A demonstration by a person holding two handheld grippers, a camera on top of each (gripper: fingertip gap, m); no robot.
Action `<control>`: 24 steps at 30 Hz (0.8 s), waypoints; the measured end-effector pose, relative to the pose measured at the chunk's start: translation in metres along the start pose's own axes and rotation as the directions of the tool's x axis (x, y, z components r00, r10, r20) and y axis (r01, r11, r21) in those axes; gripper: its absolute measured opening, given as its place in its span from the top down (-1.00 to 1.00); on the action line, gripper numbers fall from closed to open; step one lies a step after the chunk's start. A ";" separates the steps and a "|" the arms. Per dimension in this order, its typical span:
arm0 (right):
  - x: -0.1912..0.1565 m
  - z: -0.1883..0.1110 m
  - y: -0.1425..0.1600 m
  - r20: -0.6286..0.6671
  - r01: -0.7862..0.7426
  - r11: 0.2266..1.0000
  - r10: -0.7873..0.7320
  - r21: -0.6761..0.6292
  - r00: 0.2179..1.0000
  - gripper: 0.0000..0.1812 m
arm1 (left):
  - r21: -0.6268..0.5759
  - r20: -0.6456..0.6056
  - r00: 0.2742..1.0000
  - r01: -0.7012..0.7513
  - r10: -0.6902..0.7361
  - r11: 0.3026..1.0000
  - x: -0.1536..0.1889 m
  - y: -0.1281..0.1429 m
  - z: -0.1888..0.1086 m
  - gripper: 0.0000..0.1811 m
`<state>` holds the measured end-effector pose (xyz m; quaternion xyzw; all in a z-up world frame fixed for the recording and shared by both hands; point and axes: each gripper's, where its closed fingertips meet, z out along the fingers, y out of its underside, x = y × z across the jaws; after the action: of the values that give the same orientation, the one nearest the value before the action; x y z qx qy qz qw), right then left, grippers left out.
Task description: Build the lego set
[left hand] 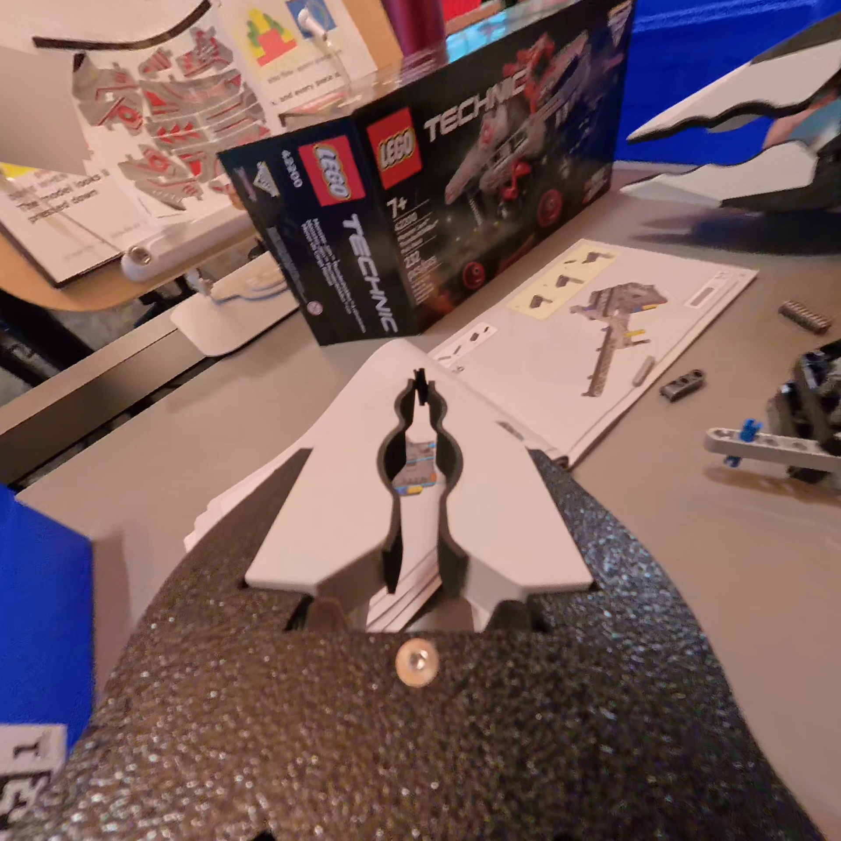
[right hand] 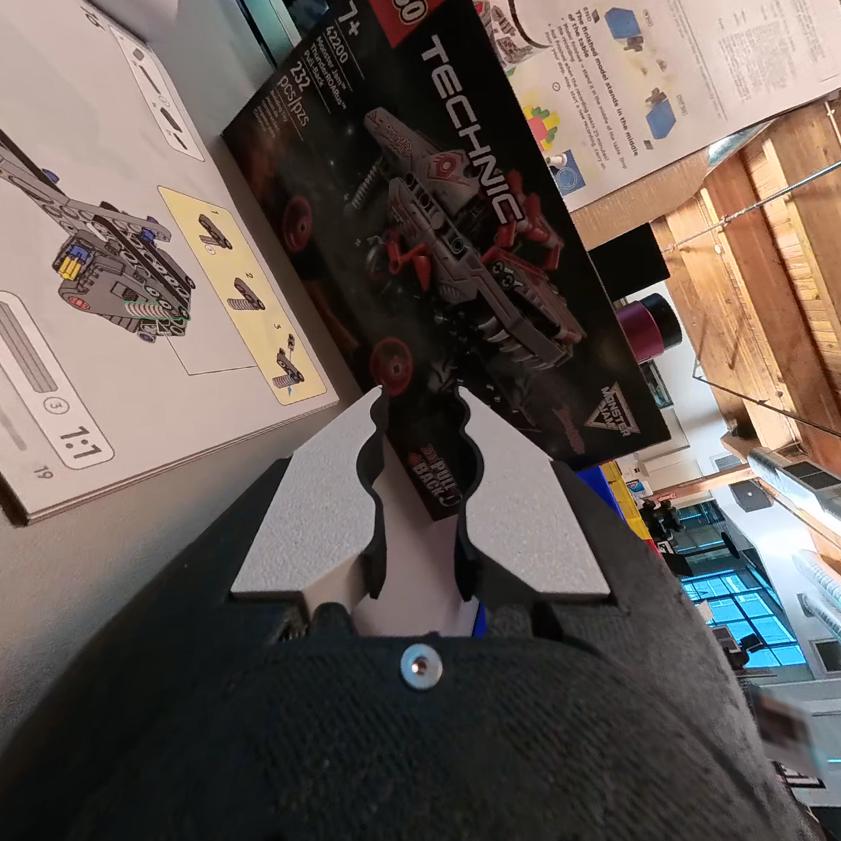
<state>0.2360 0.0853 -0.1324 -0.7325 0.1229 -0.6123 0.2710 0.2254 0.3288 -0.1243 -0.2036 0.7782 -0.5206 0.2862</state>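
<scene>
My left gripper [left hand: 421,387] is shut on a small black Lego pin [left hand: 419,377] that sticks out past its tips. It hovers over the open instruction booklet [left hand: 591,341] on the grey table [left hand: 682,569]. The partly built dark model [left hand: 805,418], with a light grey beam [left hand: 764,443] and a blue pin [left hand: 748,430], lies at the right. A small dark grey beam [left hand: 682,384] and a dark ridged piece [left hand: 805,316] lie loose nearby. My right gripper [right hand: 418,391] is open and empty, rolled sideways and facing the set's box [right hand: 455,227] beside the booklet [right hand: 113,273]. Its white fingers [left hand: 728,91] show at the top right of the left wrist view.
The black Lego box [left hand: 455,191] stands upright behind the booklet. A sheet holder on a white stand [left hand: 227,314] and printed pages [left hand: 159,136] are at the back left. A purple bottle [right hand: 641,332] stands behind the box. A blue bin [left hand: 41,614] is at the near left. Tip to tip, the grippers are about 25 cm apart. It is some 15 cm from my right tips to the dark ridged piece [left hand: 805,316].
</scene>
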 end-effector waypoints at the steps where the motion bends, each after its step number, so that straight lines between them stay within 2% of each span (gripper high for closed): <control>1: 0.000 0.000 0.001 -0.001 0.002 1.000 -0.002 -0.002 1.000 0.72 | -0.023 0.020 1.000 -0.012 0.012 1.000 -0.003 0.004 0.000 0.97; 5: -0.002 0.000 0.003 0.006 0.018 1.000 -0.018 -0.009 1.000 0.72 | -0.121 0.088 0.994 -0.056 0.067 0.991 -0.016 0.019 -0.002 0.97; 10: -0.008 0.003 0.008 0.026 0.062 0.997 -0.061 -0.042 0.998 0.72 | -0.171 0.146 0.969 -0.174 0.200 0.970 -0.020 0.021 -0.003 0.97; 24: -0.004 0.005 0.011 0.009 0.043 0.997 -0.042 -0.066 0.999 0.71 | -0.151 0.168 0.960 -0.198 0.222 0.969 -0.021 0.013 -0.008 0.97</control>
<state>0.2415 0.0790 -0.1420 -0.7457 0.1264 -0.6109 0.2341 0.2357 0.3519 -0.1291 -0.1854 0.7986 -0.4133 0.3964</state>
